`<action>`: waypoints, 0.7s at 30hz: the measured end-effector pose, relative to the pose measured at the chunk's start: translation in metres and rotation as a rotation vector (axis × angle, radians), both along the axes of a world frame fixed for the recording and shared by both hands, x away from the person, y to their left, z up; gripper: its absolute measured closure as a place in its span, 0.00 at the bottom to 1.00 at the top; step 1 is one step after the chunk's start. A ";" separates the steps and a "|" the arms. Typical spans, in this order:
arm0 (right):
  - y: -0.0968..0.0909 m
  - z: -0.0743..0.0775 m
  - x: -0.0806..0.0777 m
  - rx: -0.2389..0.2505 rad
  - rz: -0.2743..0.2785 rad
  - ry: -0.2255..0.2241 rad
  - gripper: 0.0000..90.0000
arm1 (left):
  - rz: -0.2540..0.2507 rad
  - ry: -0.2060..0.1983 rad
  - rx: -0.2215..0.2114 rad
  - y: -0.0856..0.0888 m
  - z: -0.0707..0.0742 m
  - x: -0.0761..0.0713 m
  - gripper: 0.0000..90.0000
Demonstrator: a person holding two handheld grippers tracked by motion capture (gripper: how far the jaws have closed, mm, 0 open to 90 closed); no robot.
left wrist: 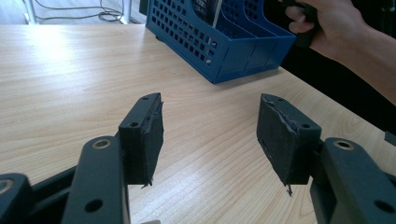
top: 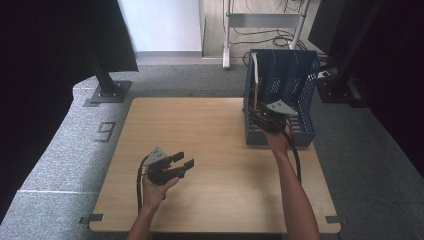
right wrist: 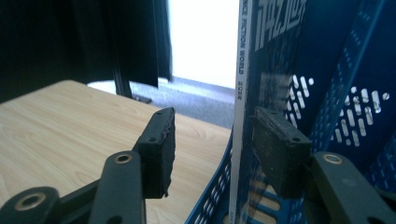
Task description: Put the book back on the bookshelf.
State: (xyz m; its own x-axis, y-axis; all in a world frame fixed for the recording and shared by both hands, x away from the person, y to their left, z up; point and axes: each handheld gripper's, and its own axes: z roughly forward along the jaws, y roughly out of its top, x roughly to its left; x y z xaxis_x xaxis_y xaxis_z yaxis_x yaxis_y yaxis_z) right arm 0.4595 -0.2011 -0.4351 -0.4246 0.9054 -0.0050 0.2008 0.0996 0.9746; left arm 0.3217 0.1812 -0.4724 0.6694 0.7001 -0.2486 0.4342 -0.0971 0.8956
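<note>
The right gripper (right wrist: 212, 149) stands with its two black jaws apart, their flat pads rough and frayed at the edges; the thin white spine of a magazine (right wrist: 239, 93) rises upright in the gap, close to the right-hand pad, though whether that pad touches it cannot be told, and the other pad stands clear of it. The magazine's dark glossy cover carries pale lettering, and it sits inside a blue plastic file rack (right wrist: 345, 93) whose walls are pierced with rows of small slots; the rack's outer wall passes between the jaws beside the spine. From the high view the rack (top: 305, 135) is one boxy piece with several upright dividers, at the desk's far right corner, and the right gripper (top: 265, 117) reaches into its near end. The left gripper (left wrist: 210, 135), well apart and nearer the person, has its two worn pads spread wide with nothing between them, over the pale wood-grain desk (left wrist: 70, 70).
</note>
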 end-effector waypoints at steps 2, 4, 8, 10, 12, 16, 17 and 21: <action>-0.002 0.000 -0.005 0.007 0.009 -0.002 0.55 | 0.000 0.000 0.002 0.000 0.000 0.000 0.46; -0.003 -0.001 -0.009 0.004 0.023 0.010 0.54 | -0.001 0.001 0.004 -0.001 0.000 0.000 0.46; -0.004 -0.001 -0.020 0.006 0.047 -0.006 0.55 | -0.001 -0.001 0.006 -0.001 0.000 0.000 0.46; -0.005 -0.002 -0.025 0.003 0.061 0.003 0.54 | -0.003 0.001 0.008 -0.002 -0.001 0.000 0.46; -0.005 -0.004 -0.030 0.005 0.072 0.006 0.54 | -0.004 0.003 0.008 -0.002 -0.001 0.000 0.46; -0.006 -0.006 -0.042 0.009 0.095 0.006 0.54 | -0.005 0.004 0.011 -0.003 -0.002 0.000 0.46; -0.006 -0.007 -0.045 0.011 0.098 0.001 0.54 | -0.006 0.003 0.013 -0.004 -0.002 0.000 0.46; -0.009 -0.009 -0.057 0.023 0.117 0.005 0.54 | -0.009 0.006 0.015 -0.005 -0.003 0.000 0.46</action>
State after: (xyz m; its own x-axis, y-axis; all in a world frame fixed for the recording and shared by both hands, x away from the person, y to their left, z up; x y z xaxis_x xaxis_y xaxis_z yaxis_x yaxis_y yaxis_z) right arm 0.4025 -0.2104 -0.4446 -0.5271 0.8496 0.0180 0.1944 0.0999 0.9758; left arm 0.3215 0.1766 -0.4750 0.6741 0.6979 -0.2419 0.4385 -0.1147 0.8914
